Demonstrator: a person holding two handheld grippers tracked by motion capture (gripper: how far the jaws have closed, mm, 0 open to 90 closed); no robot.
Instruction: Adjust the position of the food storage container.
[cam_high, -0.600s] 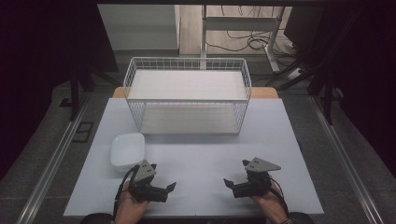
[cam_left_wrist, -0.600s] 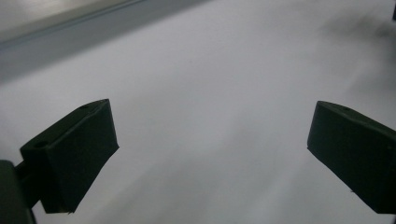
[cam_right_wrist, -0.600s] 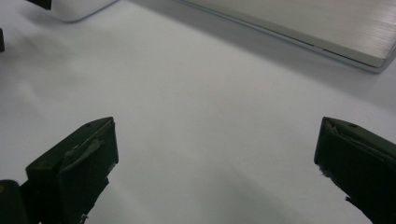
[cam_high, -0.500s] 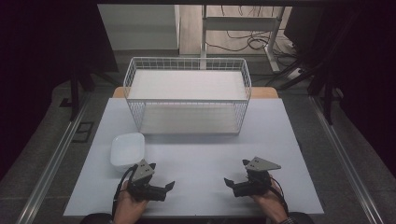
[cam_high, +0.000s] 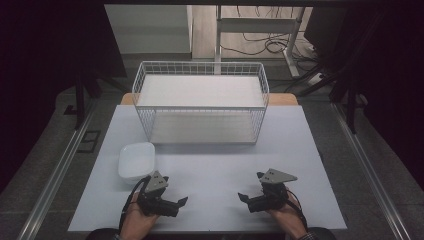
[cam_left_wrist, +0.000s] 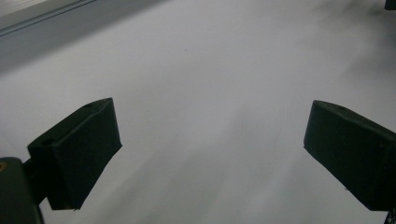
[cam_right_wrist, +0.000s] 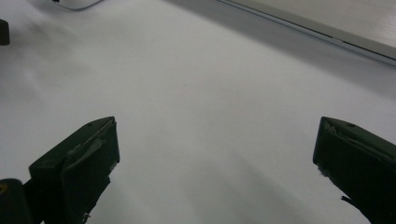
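— White plastic, that shallow dish (cam_high: 136, 160): it sits on the counter (cam_high: 215, 165) in front of the wire basket's (cam_high: 201, 102) left corner, just ahead of the left gripper (cam_high: 181, 202) and untouched.

— Anything different from half a second back?

— Barely. The dish and basket lie exactly where they were. Both hands rest near the counter's front edge as before; the left gripper seems a touch nearer the edge, though that is too slight to call a move. I'd judge the work has not really begun, and the dish, being closest to a gripper, looks like the thing to be reached for first.

— And the jaws?

— Left gripper (cam_left_wrist: 210, 154): spread wide in its own view, with bare counter between the two black pads, nothing held and nothing touched. Right gripper (cam_right_wrist: 215, 168): the same, pads far apart over bare counter, gripping nothing. From above, the right gripper (cam_high: 243, 197) points inward toward the left one, the two well apart.

— So both hands free?

— Yes, both released, with the dish's near rim within easy reach of the left.
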